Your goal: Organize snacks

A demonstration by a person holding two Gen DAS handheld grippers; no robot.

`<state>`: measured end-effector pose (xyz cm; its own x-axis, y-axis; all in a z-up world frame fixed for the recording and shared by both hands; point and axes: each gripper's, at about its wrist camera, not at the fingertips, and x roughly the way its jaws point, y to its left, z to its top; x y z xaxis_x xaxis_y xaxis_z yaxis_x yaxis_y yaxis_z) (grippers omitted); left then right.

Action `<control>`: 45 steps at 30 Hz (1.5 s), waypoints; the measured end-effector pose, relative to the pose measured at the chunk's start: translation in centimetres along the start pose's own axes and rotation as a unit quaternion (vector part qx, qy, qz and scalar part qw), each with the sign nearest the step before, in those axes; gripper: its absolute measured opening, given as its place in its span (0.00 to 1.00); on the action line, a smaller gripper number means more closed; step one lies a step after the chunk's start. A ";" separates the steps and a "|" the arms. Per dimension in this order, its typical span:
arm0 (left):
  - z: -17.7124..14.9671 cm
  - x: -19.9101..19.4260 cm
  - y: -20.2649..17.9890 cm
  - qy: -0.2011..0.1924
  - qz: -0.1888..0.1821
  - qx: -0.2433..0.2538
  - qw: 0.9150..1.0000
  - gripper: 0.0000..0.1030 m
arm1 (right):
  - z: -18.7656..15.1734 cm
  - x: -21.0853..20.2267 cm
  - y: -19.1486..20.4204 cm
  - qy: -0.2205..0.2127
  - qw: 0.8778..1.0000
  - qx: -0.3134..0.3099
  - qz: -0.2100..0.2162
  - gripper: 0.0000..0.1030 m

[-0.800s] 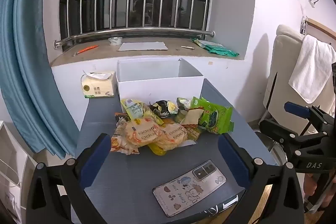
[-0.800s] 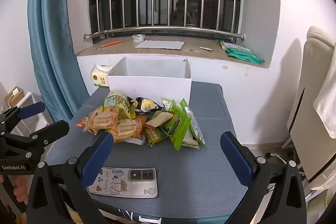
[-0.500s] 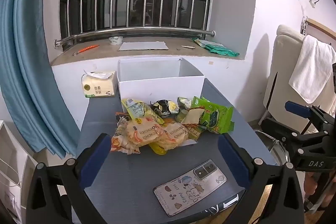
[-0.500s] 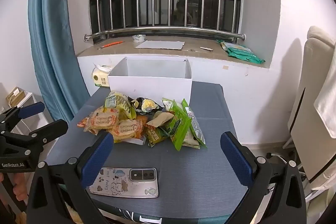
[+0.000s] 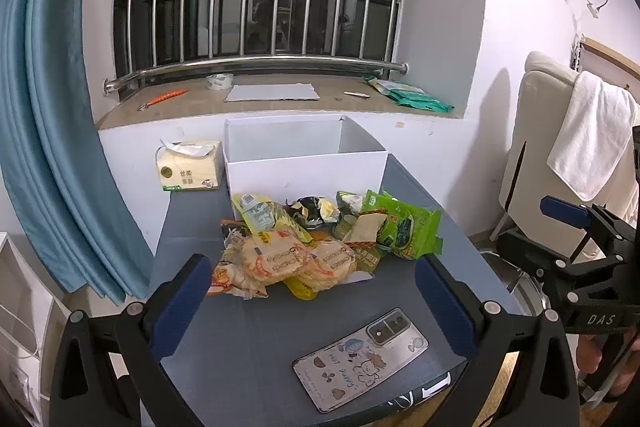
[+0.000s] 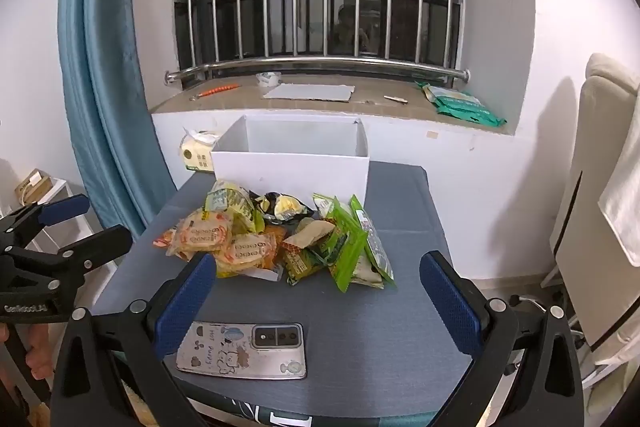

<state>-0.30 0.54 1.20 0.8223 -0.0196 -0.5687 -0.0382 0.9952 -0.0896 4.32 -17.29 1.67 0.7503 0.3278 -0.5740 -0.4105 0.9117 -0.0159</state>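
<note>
Left gripper (image 5: 312, 307): jaws spread to their widest, nothing between the blue pads, touching nothing. It tilts down over the near edge of the table (image 5: 248, 339). Right gripper (image 6: 316, 303): same stance, jaws fully apart, empty, hanging over the near edge beside the left one. Each shows in the other's view, off to the side, with a bit of the person's hand (image 5: 592, 351) under the right gripper's frame.

Surface: a grey-blue table. Just ahead of both grippers, near the front edge, a phone (image 6: 244, 350) lies face down in a cartoon-printed case. Beyond it, further along the fingers' line, the snack pile (image 5: 324, 239) sits mid-table: round orange-wrapped cakes (image 6: 208, 233) toward the left gripper's side, green packets (image 6: 352, 247) toward the right gripper's side, a dark packet with yellow print (image 6: 282, 207) at the back. Past the pile, touching or just short of it (cannot tell which), stands an open white box (image 5: 304, 175), its inside hidden from this angle. Left of the box, a tissue pack (image 5: 188, 167).

Room: white wall behind the table, then a stone window ledge (image 6: 320, 103) holding a roll of tape, an orange pen, a grey sheet and green pouches. Barred window above, dark outside. Blue curtain (image 5: 52, 147) far left of the grippers. On the right, a cream chair with a white towel (image 5: 592, 139) over it.
</note>
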 end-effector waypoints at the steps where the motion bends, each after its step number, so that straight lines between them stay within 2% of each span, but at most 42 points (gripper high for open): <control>1: 0.1 0.1 -0.1 0.002 0.000 0.002 1.000 1.00 | 0.0 -0.1 0.1 0.000 1.000 -0.002 0.001 1.00; 7: 0.5 0.0 -0.6 0.010 -0.001 0.017 1.000 1.00 | 0.5 -0.6 0.3 0.001 1.000 -0.014 -0.012 1.00; 13: 0.5 -0.3 -0.8 0.013 -0.003 0.020 1.000 1.00 | -0.3 -0.3 -1.3 0.020 0.999 -0.001 -0.026 1.00; 20: 0.3 -0.4 -1.3 0.013 -0.009 0.018 1.000 1.00 | -0.3 -0.9 -2.4 0.016 1.000 0.020 -0.017 1.00; 32: 0.7 -0.6 -0.8 0.007 -0.009 0.008 1.000 1.00 | -0.3 -1.0 -1.3 0.010 1.000 0.002 -0.010 1.00; 45: 0.5 -0.8 -0.6 0.005 -0.010 0.004 1.000 1.00 | -0.1 -1.0 -1.5 0.009 1.000 0.008 -0.008 1.00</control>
<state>-0.62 0.04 2.13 0.8167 -0.0400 -0.5756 -0.0175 0.9954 -0.0939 4.08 -19.03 2.18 0.7471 0.3092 -0.5884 -0.3899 0.9208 -0.0112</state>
